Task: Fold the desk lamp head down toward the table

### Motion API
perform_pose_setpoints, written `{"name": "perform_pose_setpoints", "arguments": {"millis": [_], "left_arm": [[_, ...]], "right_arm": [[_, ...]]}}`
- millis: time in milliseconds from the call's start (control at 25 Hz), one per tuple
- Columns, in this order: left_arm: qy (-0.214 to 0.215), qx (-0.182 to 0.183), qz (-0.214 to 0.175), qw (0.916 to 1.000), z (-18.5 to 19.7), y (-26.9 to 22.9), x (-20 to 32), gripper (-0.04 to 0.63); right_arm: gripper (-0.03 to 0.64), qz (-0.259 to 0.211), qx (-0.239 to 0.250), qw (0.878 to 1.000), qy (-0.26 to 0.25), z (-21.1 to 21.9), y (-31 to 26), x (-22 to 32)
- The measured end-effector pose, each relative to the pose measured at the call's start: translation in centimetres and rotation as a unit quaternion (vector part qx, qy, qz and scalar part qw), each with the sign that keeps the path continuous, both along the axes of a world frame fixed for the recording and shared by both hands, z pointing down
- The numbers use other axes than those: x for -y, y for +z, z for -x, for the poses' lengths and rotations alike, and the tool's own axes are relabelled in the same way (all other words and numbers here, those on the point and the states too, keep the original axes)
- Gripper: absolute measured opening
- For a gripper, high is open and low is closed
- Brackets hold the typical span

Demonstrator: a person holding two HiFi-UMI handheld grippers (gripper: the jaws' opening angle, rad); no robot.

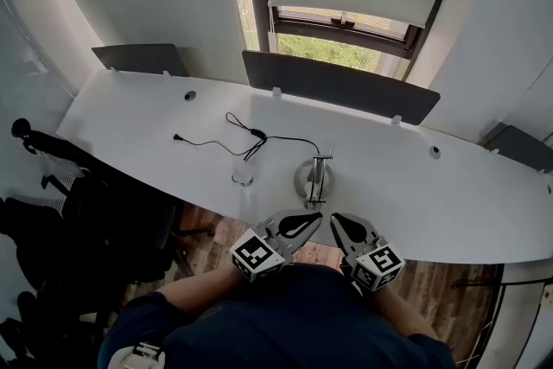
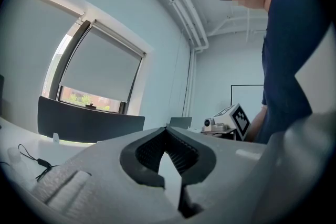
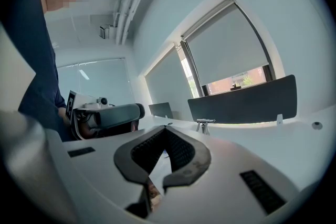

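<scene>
While both tools hang at the lower middle of the head view, short of the near desk (image 1: pixel 130 117) edge, the items run left to right as follows.

1. Cable (image 1: pixel 233 134): black, loose, lying centre-left on the desk. Risk: an arm reaching across could drag it, and it may tug whatever it is plugged into.
2. Small clear cup (image 1: pixel 244 174): stands near the front edge, left of the lamp. Risk: a sweep of the left tool toward the lamp could knock it over.
3. Left gripper (image 1: pixel 316 218) (image 2: pixel 167 131): jaws pressed together with nothing between them, pointing at the lamp but apart from it. Risk: closed like this it can only push, not grasp.
4. Lamp (image 1: pixel 314 175) (image 3: pixel 205 124): round base just right of centre, near the front edge, with a short arm and a flat head above it. How far the head is already lowered cannot be told. Risk: pressing the head with the base unheld could slide or tip the lamp, and forcing the hinge the wrong way could strain it.
5. Right gripper (image 1: pixel 335 219) (image 3: pixel 166 128): jaws closed on nothing, just beside the left one. Risk: the two tips could collide on approach.
</scene>
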State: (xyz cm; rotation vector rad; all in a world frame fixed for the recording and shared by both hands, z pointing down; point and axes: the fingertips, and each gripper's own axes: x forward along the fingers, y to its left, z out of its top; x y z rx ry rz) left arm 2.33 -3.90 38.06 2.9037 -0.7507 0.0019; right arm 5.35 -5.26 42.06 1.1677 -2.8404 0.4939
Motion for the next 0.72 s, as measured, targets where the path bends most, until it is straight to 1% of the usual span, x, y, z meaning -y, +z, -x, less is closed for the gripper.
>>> {"name": "perform_pose_setpoints", "arguments": {"millis": [280,560,720], "left_arm": [[0.001,0.001,-0.003,1.0,0.0,0.1,-0.6,0.006],[0.001,-0.004,0.007,1.0,0.1,0.1,-0.9,0.006],[0.003,-0.002,0.003,1.0,0.2,0.3,-1.0,0.006]], "right_arm": [[0.009,-0.001,0.0,1.0,-0.001,0.1,-0.2,-0.5],[0.009,0.0,0.0,1.0,-0.002,0.1,0.2,-1.1],[0.009,-0.002,-0.001,1.0,0.0,0.2,0.3,-1.2]]}}
